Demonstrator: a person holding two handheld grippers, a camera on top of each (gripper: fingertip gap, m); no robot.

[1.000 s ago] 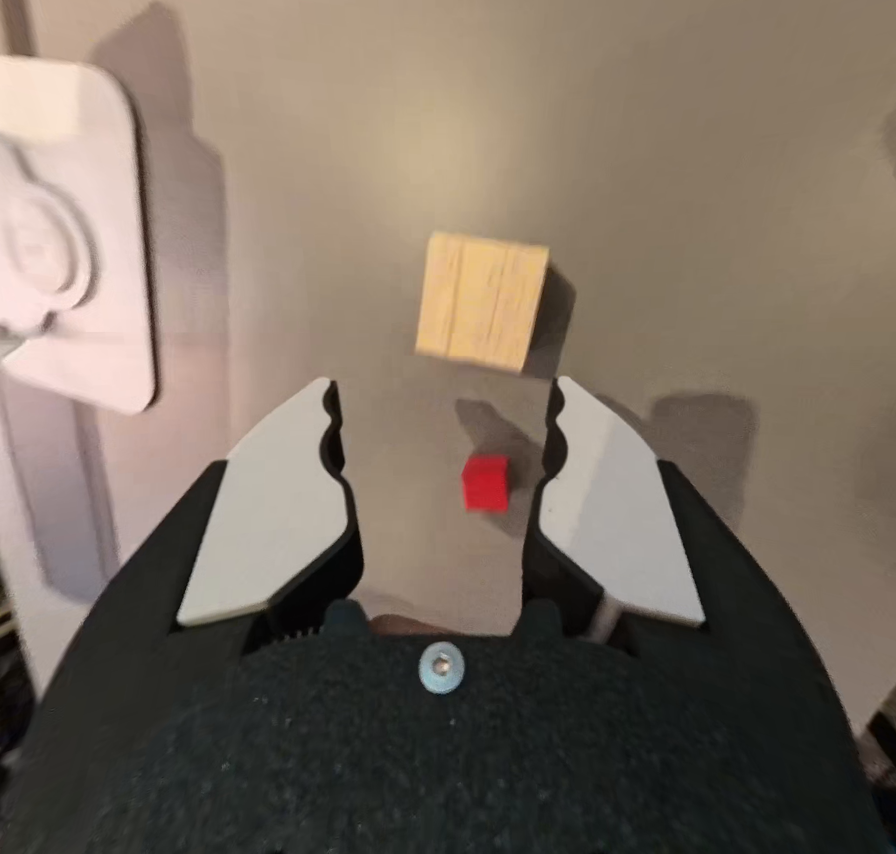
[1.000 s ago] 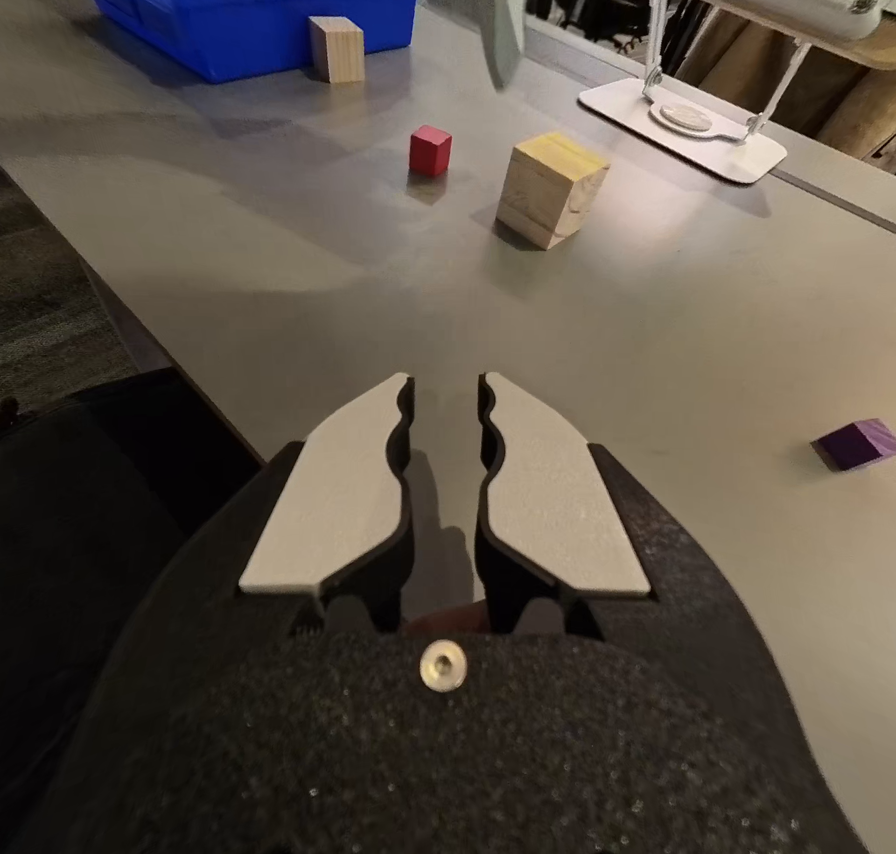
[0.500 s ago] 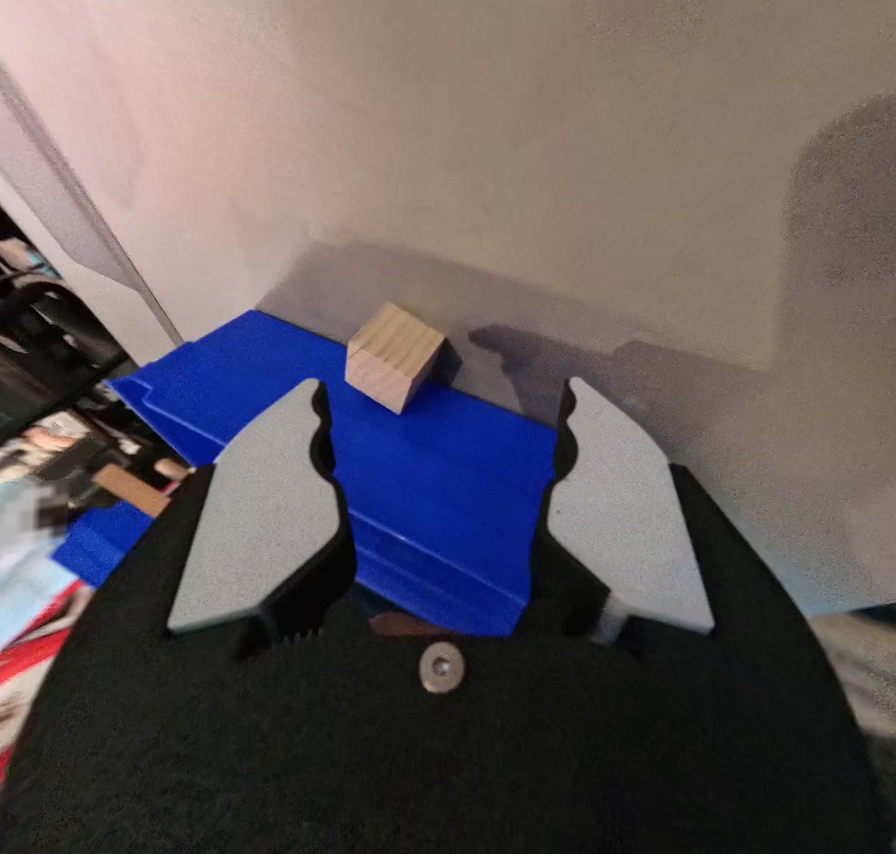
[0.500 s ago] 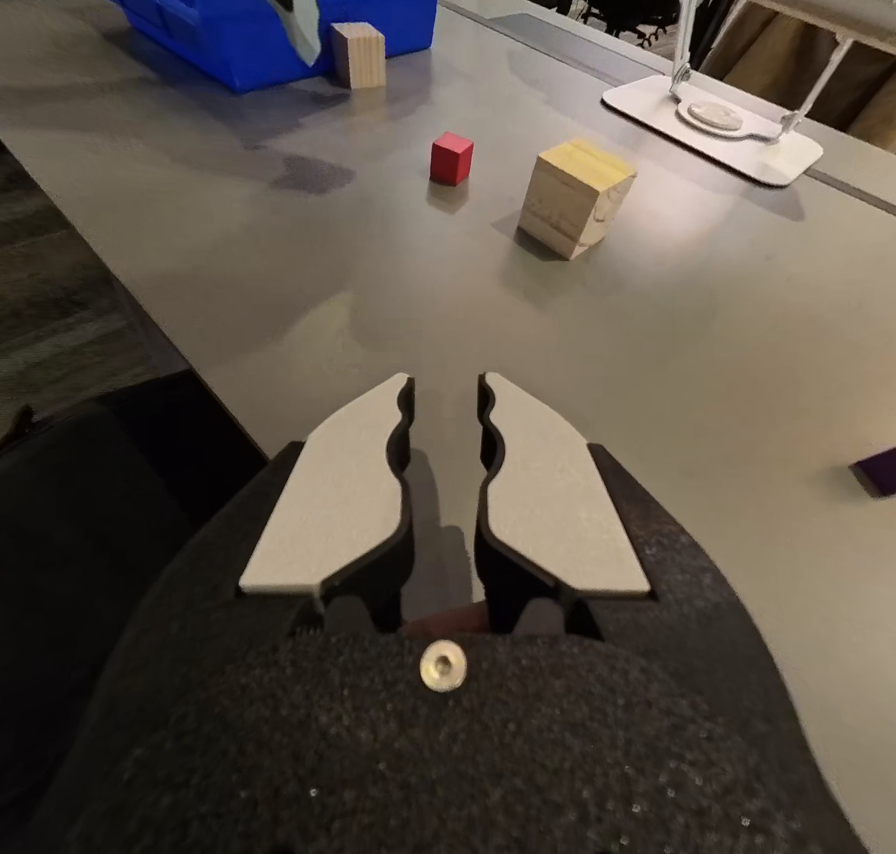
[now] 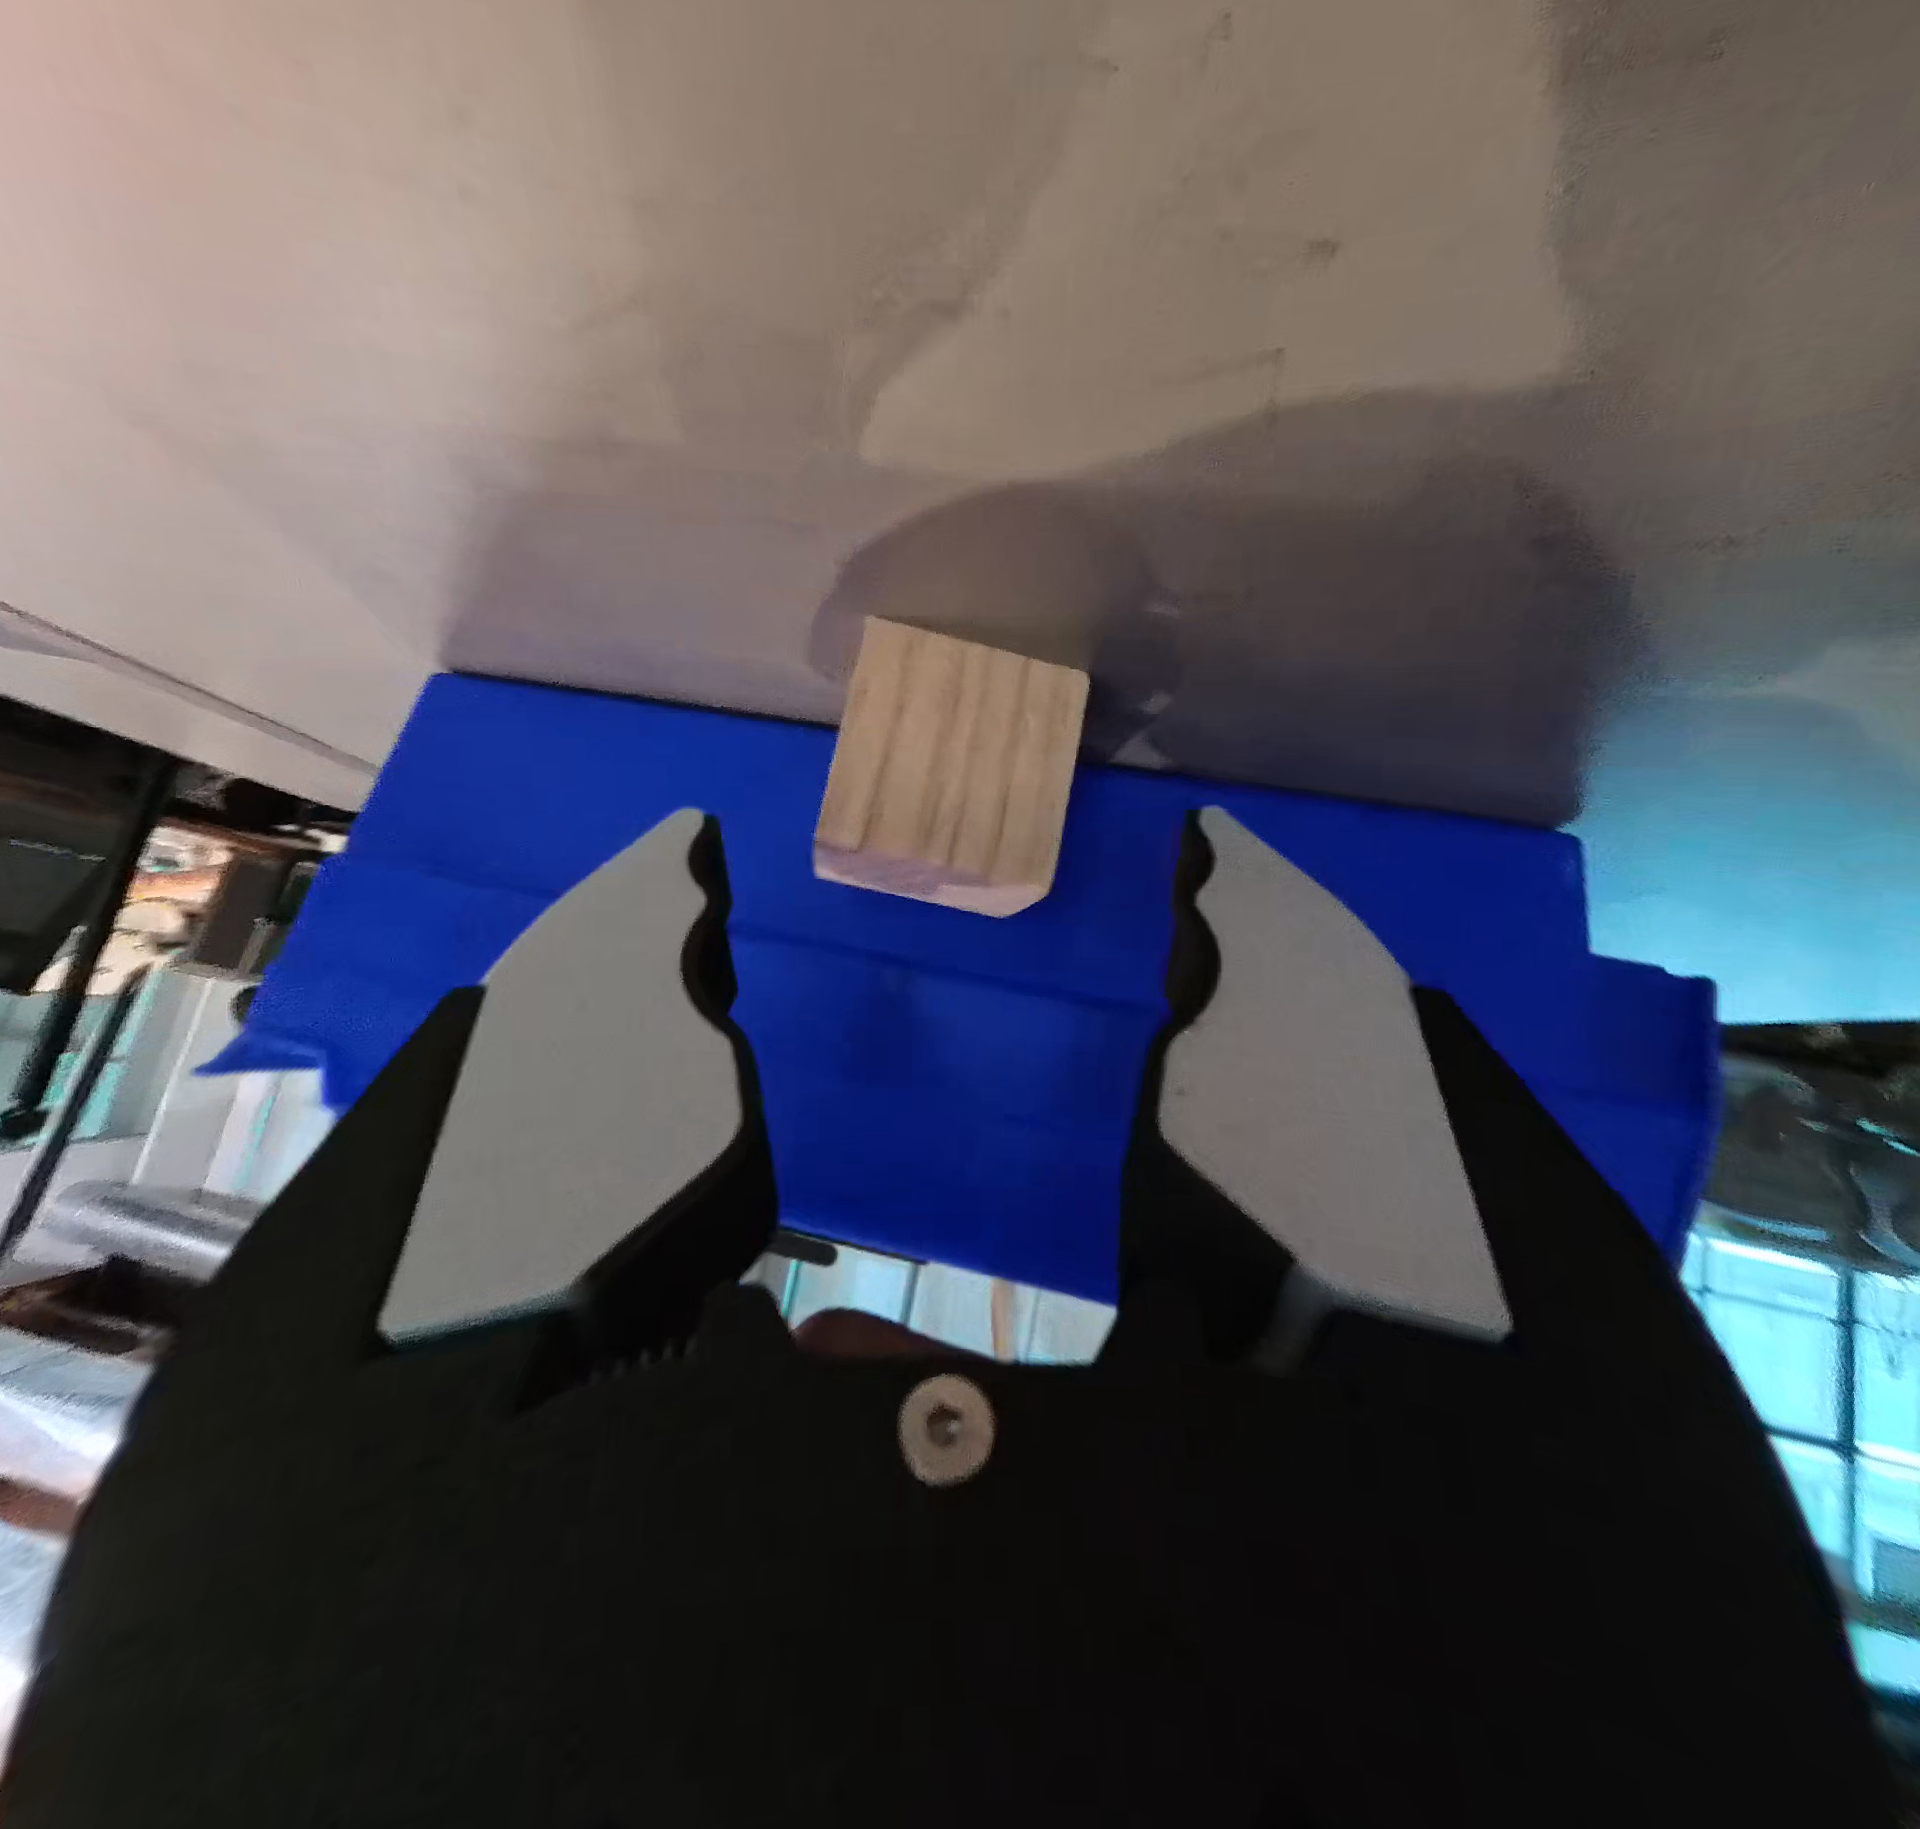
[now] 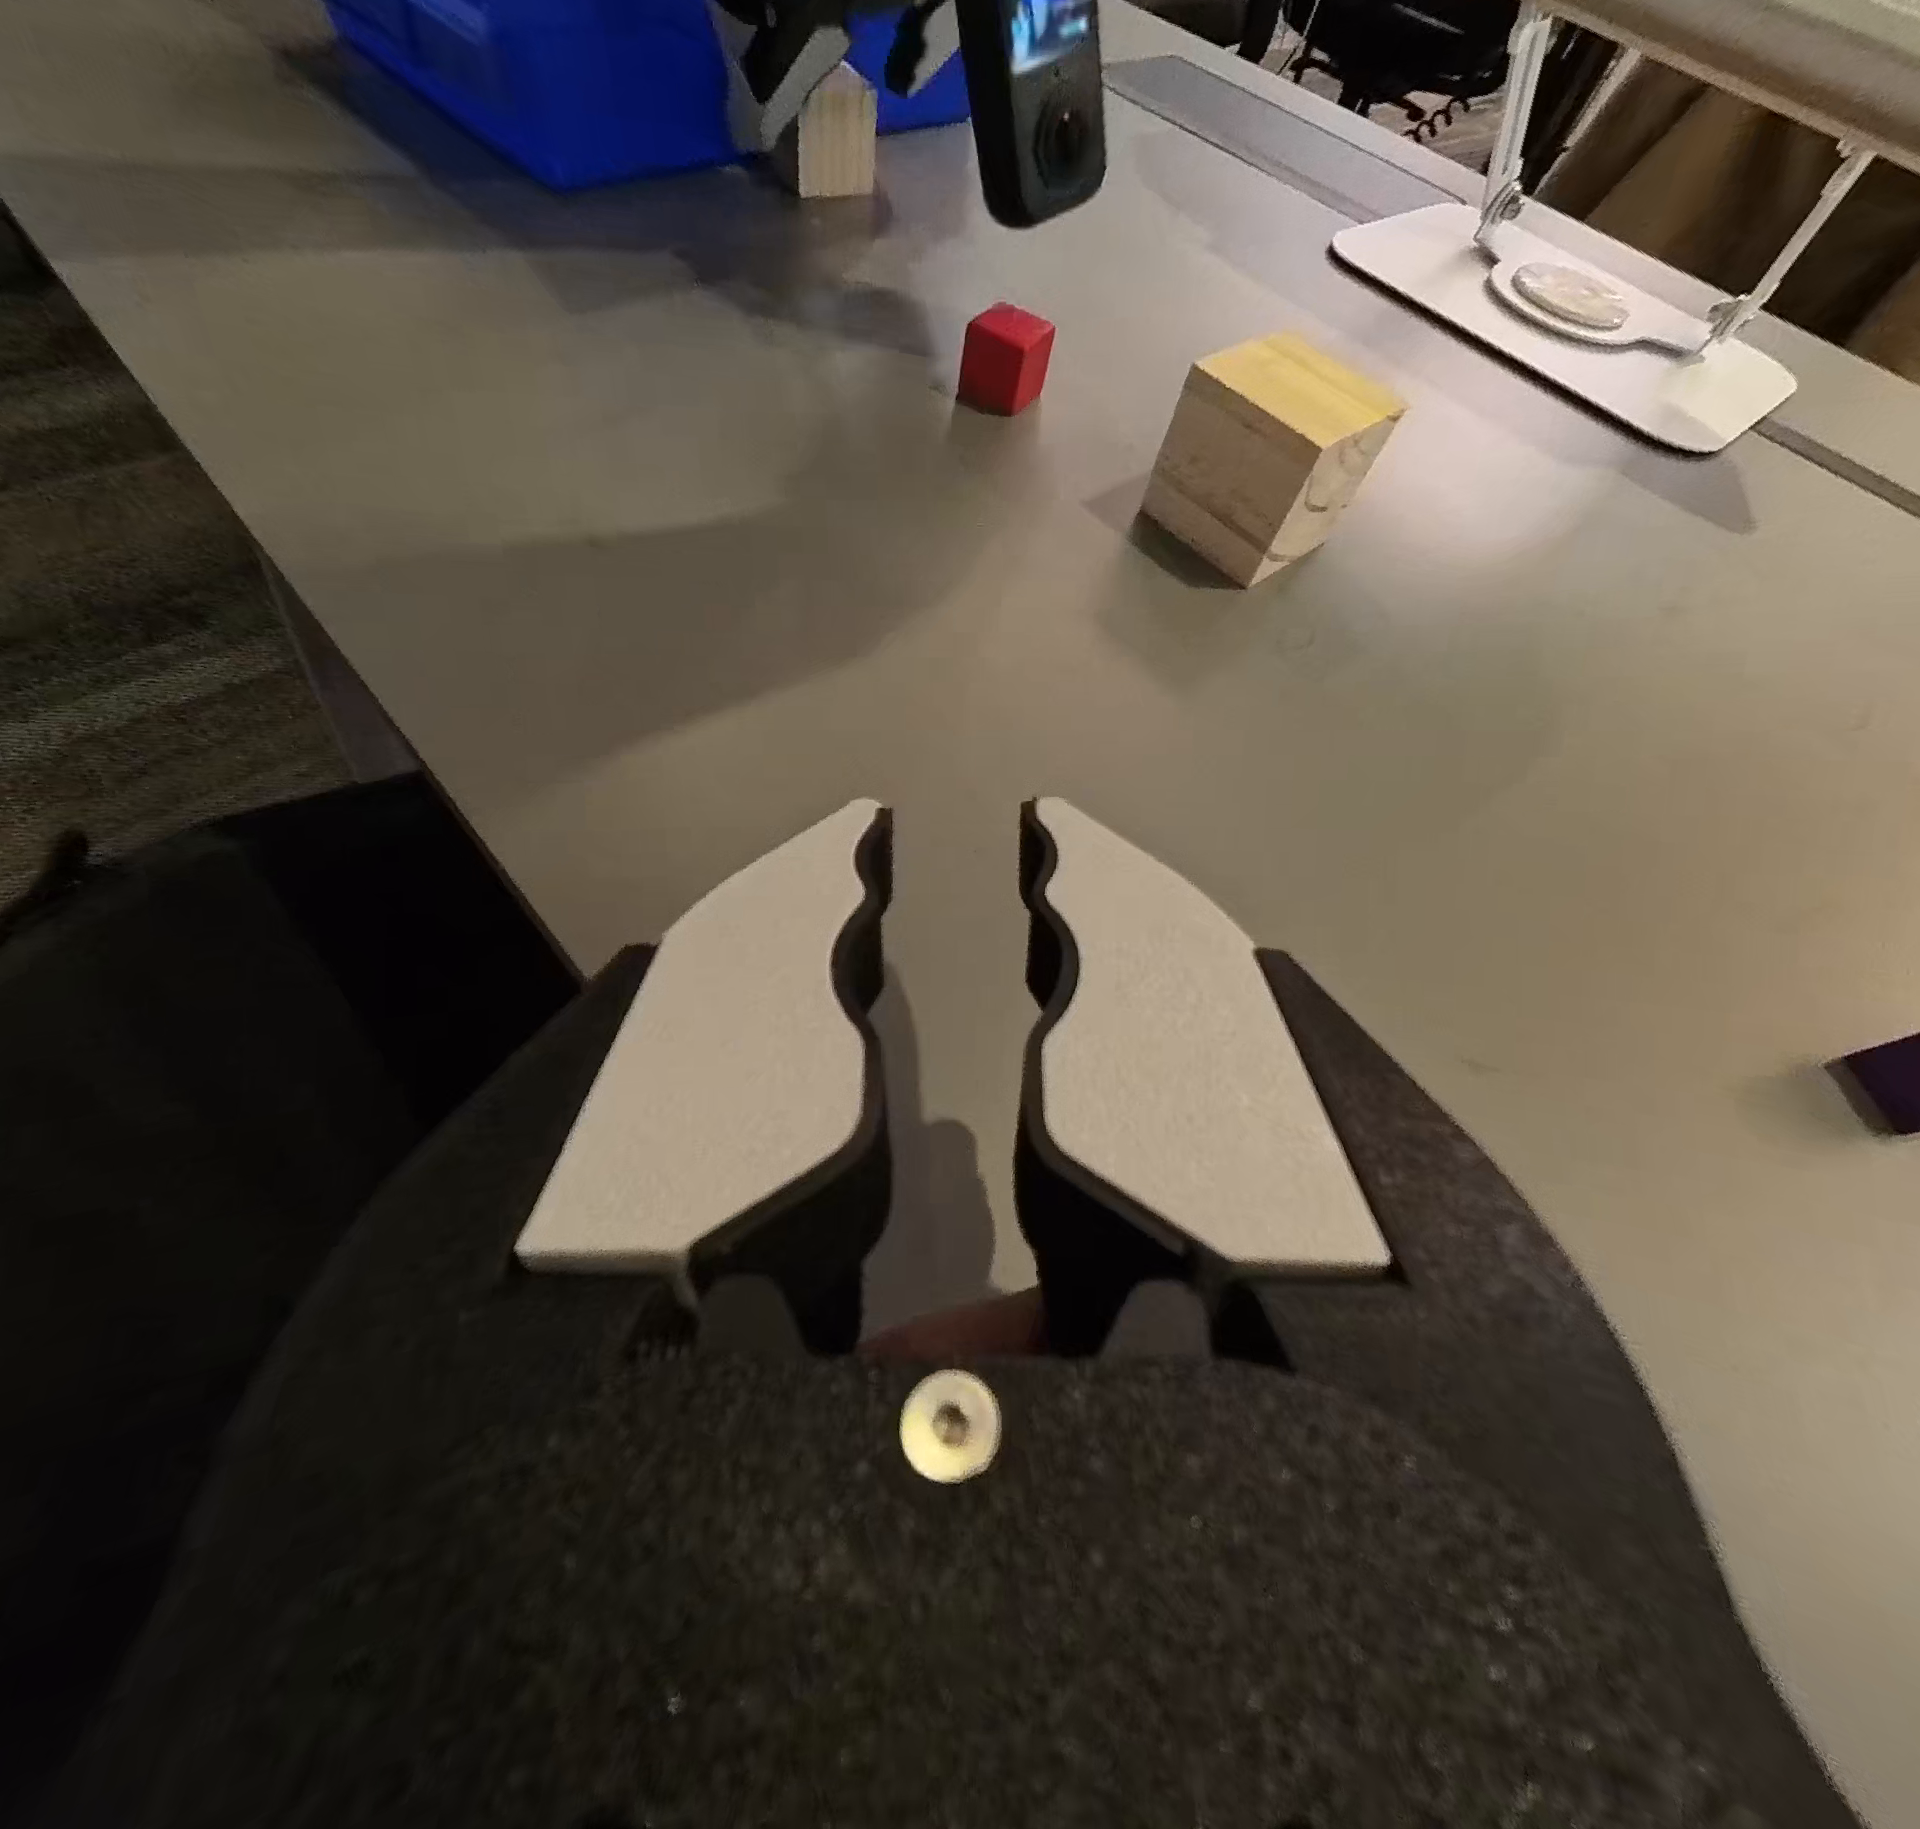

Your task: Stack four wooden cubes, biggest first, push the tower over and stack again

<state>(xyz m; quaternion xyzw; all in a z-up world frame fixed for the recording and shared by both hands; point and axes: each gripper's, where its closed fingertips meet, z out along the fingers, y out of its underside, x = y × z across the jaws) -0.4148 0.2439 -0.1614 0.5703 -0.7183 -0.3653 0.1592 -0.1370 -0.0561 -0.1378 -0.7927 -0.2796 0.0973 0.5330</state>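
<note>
A medium wooden cube [image 5: 951,797] stands on the grey table against a blue bin [image 5: 935,1010]. My left gripper [image 5: 948,823] is open, with its jaws wide on either side of this cube and not touching it. In the right wrist view the same cube [image 6: 836,143] shows at the far left with the left gripper [image 6: 847,75] over it. A small red cube [image 6: 1006,358], a large wooden cube [image 6: 1262,454] and a purple cube [image 6: 1886,1093] lie apart on the table. My right gripper [image 6: 954,811] is empty, with only a narrow gap between its jaws, near the table's front edge.
The blue bin [image 6: 582,44] stands at the far left corner. A white stand base [image 6: 1558,325] sits at the back right. A black camera stick [image 6: 1039,65] hangs over the far table. The table's left edge [image 6: 343,657] drops to carpet. Across from one pair of fingers to the other is roughly 40 cm.
My left gripper has swung away from above the large cube and red cube to the medium cube by the blue bin, staying open. The right gripper has barely moved.
</note>
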